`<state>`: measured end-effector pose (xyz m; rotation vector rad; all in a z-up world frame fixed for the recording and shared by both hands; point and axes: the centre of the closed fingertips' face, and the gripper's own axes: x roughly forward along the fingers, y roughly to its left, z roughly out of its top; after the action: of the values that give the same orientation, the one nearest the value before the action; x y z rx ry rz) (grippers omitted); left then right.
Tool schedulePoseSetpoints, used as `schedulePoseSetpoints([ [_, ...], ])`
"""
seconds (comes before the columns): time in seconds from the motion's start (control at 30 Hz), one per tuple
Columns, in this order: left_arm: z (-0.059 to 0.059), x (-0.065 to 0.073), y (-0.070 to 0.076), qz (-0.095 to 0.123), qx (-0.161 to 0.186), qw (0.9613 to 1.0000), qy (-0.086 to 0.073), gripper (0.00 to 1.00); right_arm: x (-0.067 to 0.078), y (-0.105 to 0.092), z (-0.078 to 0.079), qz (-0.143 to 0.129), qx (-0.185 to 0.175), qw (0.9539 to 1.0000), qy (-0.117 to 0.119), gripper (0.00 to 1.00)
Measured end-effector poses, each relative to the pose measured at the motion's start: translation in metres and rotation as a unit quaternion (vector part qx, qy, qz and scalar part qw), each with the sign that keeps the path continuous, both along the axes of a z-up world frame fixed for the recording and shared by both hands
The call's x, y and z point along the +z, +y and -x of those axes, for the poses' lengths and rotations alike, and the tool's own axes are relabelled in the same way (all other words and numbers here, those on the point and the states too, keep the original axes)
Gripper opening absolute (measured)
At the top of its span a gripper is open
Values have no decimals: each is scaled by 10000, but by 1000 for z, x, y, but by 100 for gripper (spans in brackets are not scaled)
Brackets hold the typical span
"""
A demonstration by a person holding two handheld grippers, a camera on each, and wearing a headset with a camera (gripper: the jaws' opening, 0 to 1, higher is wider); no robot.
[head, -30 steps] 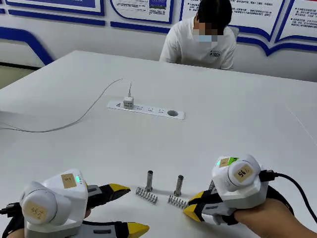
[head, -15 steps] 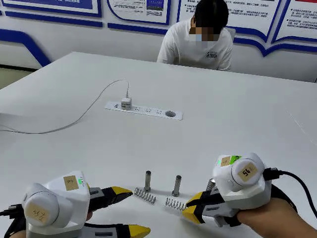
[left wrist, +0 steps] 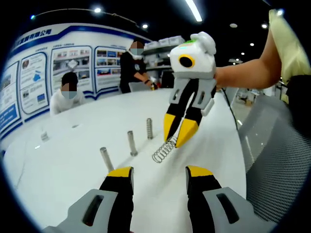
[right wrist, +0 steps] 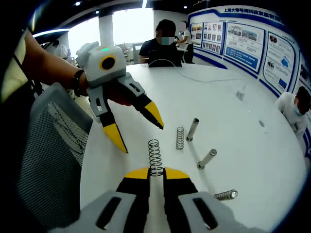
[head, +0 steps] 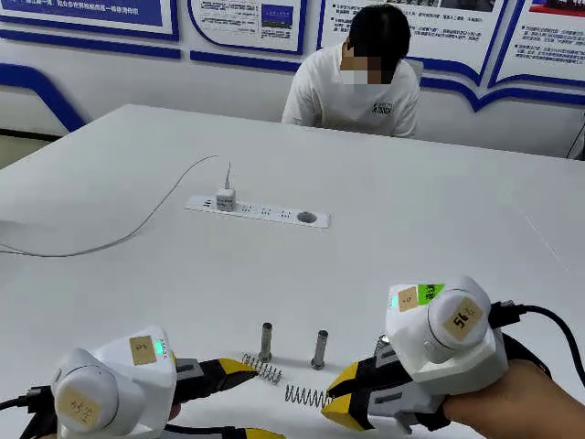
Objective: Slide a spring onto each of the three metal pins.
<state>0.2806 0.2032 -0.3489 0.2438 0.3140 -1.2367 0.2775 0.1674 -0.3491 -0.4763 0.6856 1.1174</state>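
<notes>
Right gripper view: right hand-held gripper point(right wrist: 155, 173) clamps spring point(right wrist: 155, 154); left hand-held gripper point(right wrist: 140, 136) spread, nearby.

Bright, even ceiling light, sharp focus; gripper views bend at edges.

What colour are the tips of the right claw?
Yellow; the right claw shows best in the right gripper view.

White tabletop point(head: 439, 210) carries a power strip point(head: 260, 211) with plugged charger point(head: 225, 198); person point(head: 352, 87) seated at 12 o'clock, wall posters point(head: 247, 14) behind.
</notes>
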Motion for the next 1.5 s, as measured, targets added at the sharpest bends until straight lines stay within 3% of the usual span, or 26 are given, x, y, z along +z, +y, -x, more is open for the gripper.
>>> schedulePoseSetpoints([
  [0.33,8,4,-5,-9,-210,9997,-151,35,3,6,14,120,413,9990,77,11],
  [0.83,19,6,-13,-81,-556,9973,-467,13,7,10,22,236,661,9975,96,11],
  [1.03,18,6,-13,-72,-546,9974,-468,12,15,11,23,214,689,9974,46,11],
  [1.27,17,6,-13,-79,-536,9975,-461,11,34,21,22,3,717,9973,-136,11],
  [1.5,18,7,-15,-53,-529,9975,-455,11,43,30,20,-156,733,9969,-252,11],
])
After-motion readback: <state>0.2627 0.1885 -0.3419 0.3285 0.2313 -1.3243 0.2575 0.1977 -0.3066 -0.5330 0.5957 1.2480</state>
